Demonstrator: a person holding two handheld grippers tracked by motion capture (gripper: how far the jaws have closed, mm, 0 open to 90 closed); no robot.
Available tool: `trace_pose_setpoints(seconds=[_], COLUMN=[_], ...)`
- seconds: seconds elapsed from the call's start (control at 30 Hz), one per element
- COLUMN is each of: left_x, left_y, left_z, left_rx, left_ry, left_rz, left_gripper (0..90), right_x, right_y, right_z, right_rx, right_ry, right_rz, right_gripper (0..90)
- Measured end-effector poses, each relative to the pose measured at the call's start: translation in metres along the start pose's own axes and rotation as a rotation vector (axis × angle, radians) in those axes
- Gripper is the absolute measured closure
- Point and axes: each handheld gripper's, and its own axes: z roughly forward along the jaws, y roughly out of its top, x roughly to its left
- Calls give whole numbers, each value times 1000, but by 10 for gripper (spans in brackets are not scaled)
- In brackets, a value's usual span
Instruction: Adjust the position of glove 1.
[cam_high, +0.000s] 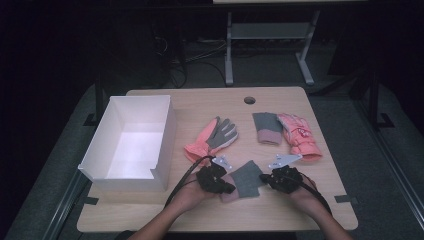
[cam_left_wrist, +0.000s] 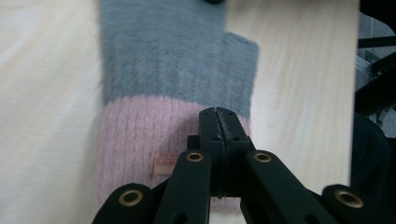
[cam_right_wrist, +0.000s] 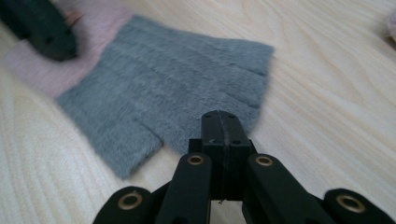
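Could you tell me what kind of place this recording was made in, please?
Probably a lab or workshop set up for recording: a light wooden table with a cable hole, loose cables on the floor behind it, and another metal-framed bench beyond.

A small tan label (cam_left_wrist: 162, 163) is sewn onto the pink cuff of the grey-and-pink fingerless glove (cam_left_wrist: 177, 70), and it carries a line of fine print too small and blurred to read. The pink ski glove (cam_high: 299, 135) bears a white mark, also unreadable.
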Motion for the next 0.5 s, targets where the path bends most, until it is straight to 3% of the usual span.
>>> trace_pose_setpoints(seconds=[0.1,0.23,0.4,0.5], left_x=[-3,6,24,28], left_y=[1,4,2,0], left_z=[-4,-17,-27,-28], left_rx=[-10,-49,-78,-50], left_ry=[11,63,123,142], left_rz=[14,5,-29,-15], left_gripper=[896,896,896,896], right_x=[0,4,21,30], right_y=[1,0,-2,-2], right_z=[-2,-10,-12,-10], right_rx=[-10,-40,-33,-19], right_ry=[-8,16,81,107], right_rz=[0,16,-27,-52], right_gripper=[900,900,900,900])
